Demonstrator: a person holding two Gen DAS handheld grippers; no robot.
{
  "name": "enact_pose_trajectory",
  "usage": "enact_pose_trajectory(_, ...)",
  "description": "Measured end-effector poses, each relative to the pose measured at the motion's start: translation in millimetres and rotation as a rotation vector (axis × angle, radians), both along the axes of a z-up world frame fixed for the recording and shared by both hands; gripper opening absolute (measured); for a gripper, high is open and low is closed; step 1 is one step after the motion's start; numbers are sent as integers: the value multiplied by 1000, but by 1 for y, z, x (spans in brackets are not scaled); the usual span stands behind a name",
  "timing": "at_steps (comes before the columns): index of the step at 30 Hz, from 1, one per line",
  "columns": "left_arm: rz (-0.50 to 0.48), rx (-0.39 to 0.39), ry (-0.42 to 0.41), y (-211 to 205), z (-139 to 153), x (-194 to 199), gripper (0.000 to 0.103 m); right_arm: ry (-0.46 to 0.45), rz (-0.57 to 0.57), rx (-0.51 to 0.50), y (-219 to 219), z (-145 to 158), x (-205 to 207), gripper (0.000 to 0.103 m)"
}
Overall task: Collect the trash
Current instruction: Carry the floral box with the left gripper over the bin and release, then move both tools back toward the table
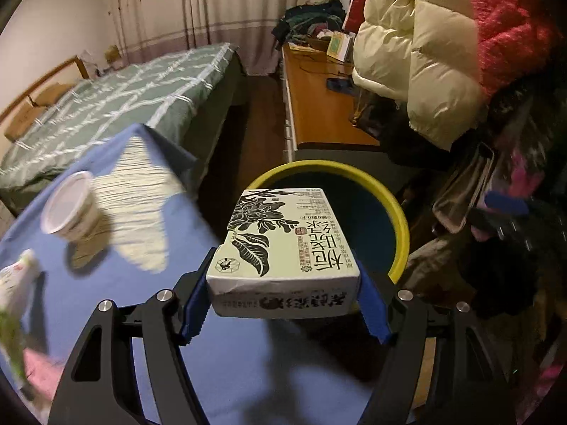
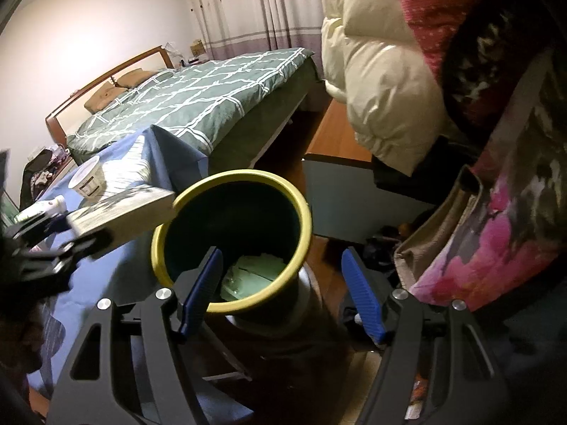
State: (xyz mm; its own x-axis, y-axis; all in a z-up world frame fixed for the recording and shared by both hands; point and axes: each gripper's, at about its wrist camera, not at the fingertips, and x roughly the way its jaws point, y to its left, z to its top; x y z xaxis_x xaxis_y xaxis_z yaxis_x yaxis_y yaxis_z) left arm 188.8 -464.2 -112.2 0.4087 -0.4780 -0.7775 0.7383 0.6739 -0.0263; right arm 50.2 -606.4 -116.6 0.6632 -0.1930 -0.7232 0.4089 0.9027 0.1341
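Observation:
My left gripper (image 1: 283,283) is shut on a white drink carton (image 1: 283,248) with black leaf print and holds it in the air, its far end over the near rim of the yellow-rimmed trash bin (image 1: 400,226). The carton (image 2: 124,212) and the left gripper (image 2: 46,248) show blurred at the left of the right wrist view. My right gripper (image 2: 280,287) is open and empty just above the bin's (image 2: 304,212) near rim. Pale green trash (image 2: 255,272) lies at the bin's bottom. A white paper cup (image 1: 71,209) lies on its side on the blue tablecloth (image 1: 219,354).
A white-green tube (image 1: 14,283) lies at the table's left edge, also in the right wrist view (image 2: 42,209). A bed with a green quilt (image 1: 117,95) stands behind the table. A wooden desk (image 1: 319,102), hanging jackets (image 1: 425,53) and a bag (image 2: 453,219) crowd the right side.

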Motion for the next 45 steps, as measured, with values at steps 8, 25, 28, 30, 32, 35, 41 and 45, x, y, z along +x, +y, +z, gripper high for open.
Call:
enact_pose_trajectory(8,10,19,-8,-40,-16,21,85,19,0,-9,-9,-4,-1,67)
enact_pose_trajectory(25,241,-137,-95,160,42,-16,93,36,103,-6,51,-8,29,67)
enact_pose_trajectory(28,333,-155,-116,217,47,-23,93,37,159,-3,79,-7,43,67)
enact_pose_trajectory(30,404,-156,-136,260,50,-28,93,37,202,-2,99,-6,52,67)
enact_pose_trajectory(32,459,-154,-152,292,50,-33,93,38,241,1,119,-5,61,67)
enact_pose_trajectory(35,542,-150,-171,344,50,-41,93,43,315,2,154,-4,78,67)
enact_pose_trajectory(41,668,-126,-181,418,43,-56,93,20,459,13,230,5,114,67)
enact_pose_trajectory(45,732,-126,-191,451,41,-62,93,-6,567,7,290,17,138,67)
